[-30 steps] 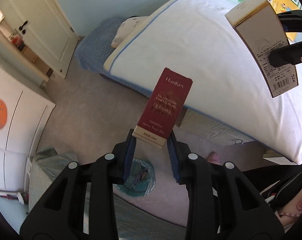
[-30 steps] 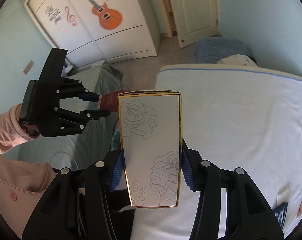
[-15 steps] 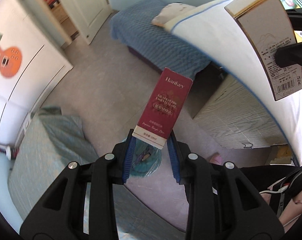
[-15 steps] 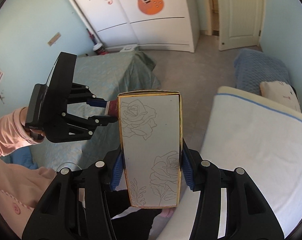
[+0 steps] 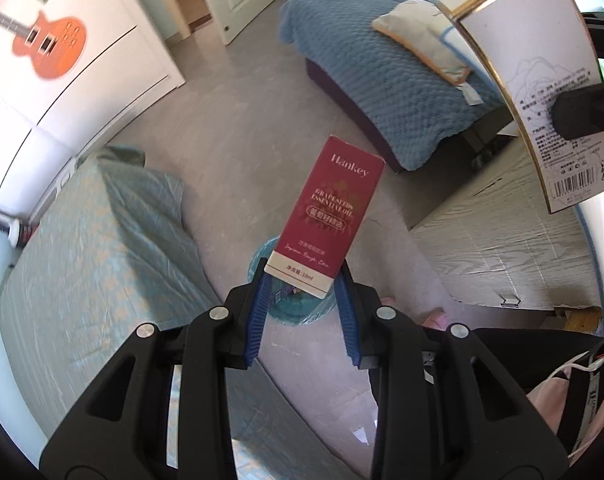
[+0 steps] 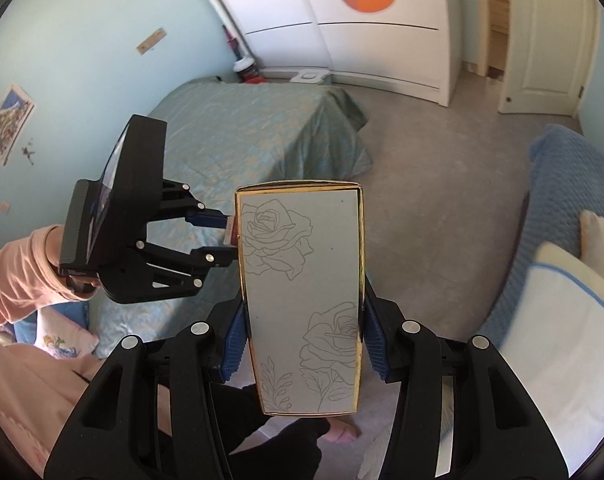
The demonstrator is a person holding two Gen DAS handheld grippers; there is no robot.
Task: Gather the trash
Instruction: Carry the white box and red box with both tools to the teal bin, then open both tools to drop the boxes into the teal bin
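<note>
My left gripper point(image 5: 302, 280) has its jaws clamped on the red carton point(image 5: 327, 216) above the bin point(image 5: 262, 264) — right gripper point(image 6: 302, 344) grips the rose-printed box point(image 6: 302, 300) beside it.

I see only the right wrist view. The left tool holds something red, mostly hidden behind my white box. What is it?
Observer: A tall red box printed "Hankey", clamped at its lower end between the pads of the left tool.
Operator: What lies beyond it, on the floor?
Observer: A round bin with a blue-green liner. In the left wrist view it shows just behind the lower end of the red box.
Operator: And the back side of what I hold?
Observer: The back of the white box carries small printed text and a barcode near one end.
</note>
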